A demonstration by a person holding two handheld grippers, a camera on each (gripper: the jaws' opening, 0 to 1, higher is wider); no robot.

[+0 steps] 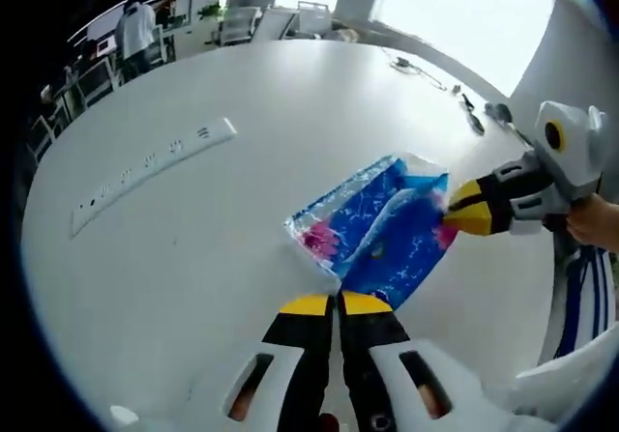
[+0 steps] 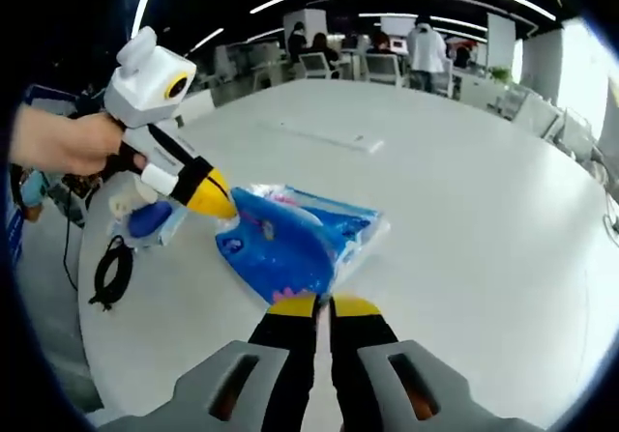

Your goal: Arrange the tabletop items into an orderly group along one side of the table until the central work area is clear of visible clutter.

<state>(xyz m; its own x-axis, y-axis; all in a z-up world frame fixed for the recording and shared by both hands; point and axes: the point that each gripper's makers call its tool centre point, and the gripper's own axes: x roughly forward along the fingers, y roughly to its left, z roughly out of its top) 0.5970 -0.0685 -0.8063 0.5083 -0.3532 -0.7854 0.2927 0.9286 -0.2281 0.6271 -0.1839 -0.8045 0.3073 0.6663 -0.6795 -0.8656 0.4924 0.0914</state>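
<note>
Fingers of both the left gripper [image 1: 338,303] and right gripper [image 2: 323,305] were clamped on the blue packet [image 1: 379,231], mid-carry, needing a shift toward the bench [image 1: 193,258] edge.

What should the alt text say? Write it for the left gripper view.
Both grippers pinch a blue plastic packet on a round white table: the left gripper shut on its near edge, the right gripper shut on its far corner, a hand holding it. A long white power strip lies to the left.
</note>
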